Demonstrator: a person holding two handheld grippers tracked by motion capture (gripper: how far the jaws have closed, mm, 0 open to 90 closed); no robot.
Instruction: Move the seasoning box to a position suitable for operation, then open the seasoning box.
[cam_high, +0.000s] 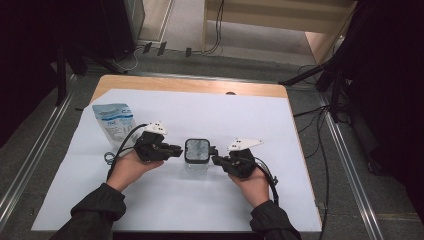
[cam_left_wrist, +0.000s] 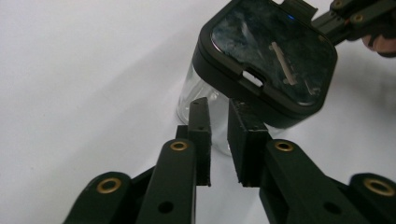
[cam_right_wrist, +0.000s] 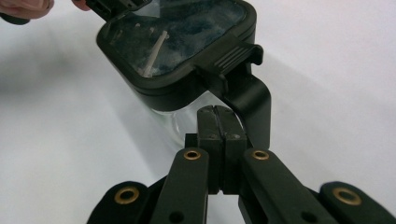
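1. Sleeves and hands enter from the near edge.
2. Between my grippers, mid-table, stands the clear jar (cam_high: 196, 160) with a black lid (cam_left_wrist: 268, 56).
3. My left gripper (cam_left_wrist: 218, 112), narrowly parted and empty, sits left of it.
4. My right gripper (cam_right_wrist: 218, 114), closed and empty, sits right, by the lid's latch (cam_right_wrist: 236, 58).

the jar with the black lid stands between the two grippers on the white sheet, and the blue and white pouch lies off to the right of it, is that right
Not quite: the pouch lies to the left of the jar, beyond the left gripper, as the high view shows. The rest holds: the jar with the black lid stands between the left gripper and the right gripper on the white sheet.
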